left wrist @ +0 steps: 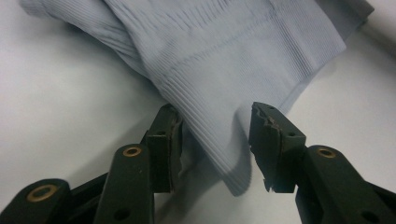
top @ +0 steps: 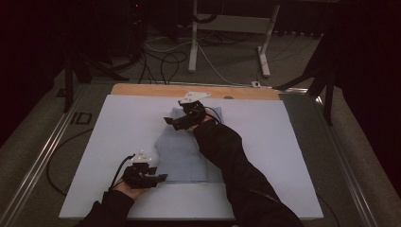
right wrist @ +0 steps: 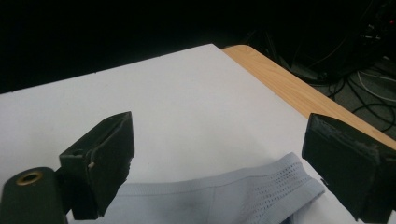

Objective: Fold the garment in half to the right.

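Observation:
A pale blue ribbed garment (top: 187,151) lies flat on the white sheet (top: 279,142) at the table's middle. My left gripper (top: 163,178) sits at the garment's near left corner. In the left gripper view it is open (left wrist: 217,144), and the ribbed hem corner (left wrist: 210,135) lies between the jaws, unpinched. My right gripper (top: 169,121) is at the garment's far left end, reached over the cloth on a black sleeve (top: 227,156). Its jaws stand wide open (right wrist: 219,163) just above a perforated band at the garment's edge (right wrist: 243,189).
The white sheet covers most of a wooden tabletop (top: 156,90), whose edge (right wrist: 289,88) shows at the far side. Beyond the table are white desk legs (top: 193,42) and loose cables (top: 165,61) on the floor. Metal rails (top: 42,156) run along both sides.

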The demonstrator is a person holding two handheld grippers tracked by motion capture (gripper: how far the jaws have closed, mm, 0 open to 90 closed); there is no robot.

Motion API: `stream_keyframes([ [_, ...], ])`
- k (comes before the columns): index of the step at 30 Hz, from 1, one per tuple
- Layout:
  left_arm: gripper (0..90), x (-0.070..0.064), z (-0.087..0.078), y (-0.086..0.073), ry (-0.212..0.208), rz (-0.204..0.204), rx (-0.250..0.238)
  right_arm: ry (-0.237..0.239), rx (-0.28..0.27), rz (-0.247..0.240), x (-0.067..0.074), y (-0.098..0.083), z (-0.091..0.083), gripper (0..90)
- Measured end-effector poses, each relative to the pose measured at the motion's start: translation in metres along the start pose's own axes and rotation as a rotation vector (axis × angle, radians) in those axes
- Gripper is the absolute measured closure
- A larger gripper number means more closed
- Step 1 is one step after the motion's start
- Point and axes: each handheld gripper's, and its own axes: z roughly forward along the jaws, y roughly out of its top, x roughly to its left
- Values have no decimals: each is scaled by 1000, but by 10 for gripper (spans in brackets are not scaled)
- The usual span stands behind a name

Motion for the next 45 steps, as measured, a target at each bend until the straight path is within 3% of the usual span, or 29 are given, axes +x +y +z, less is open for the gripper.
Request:
stream_keyframes([
  [4,638,-3,4,1,-11,1,9,4,0,-4,0,-1,4,95],
  [11,858,-6,6,5,-30,25,39,6,10,3,0,-1,9,95],
  [22,870,-12,2,12,-29,35,-15,-29,36,43,-13,0,22,120],
  [29,870,-13,-2,13,-8,50,-53,-80,82,70,-32,4,38,117],
  [32,870,-12,-2,13,-10,46,-50,-78,91,73,-37,4,43,96],
  [37,870,-13,-2,13,-13,39,-53,-62,151,125,-46,3,62,118],
  [41,870,-13,-1,13,-14,33,-53,-112,241,151,-47,-2,76,263],
  [42,870,-13,-1,13,-14,33,-53,-112,241,151,-47,-2,76,263],
  [43,870,-12,-1,13,-14,31,-55,-134,291,175,-47,-5,84,325],
  [45,870,-13,-1,13,-13,34,-54,-168,333,167,-47,-9,91,366],
])
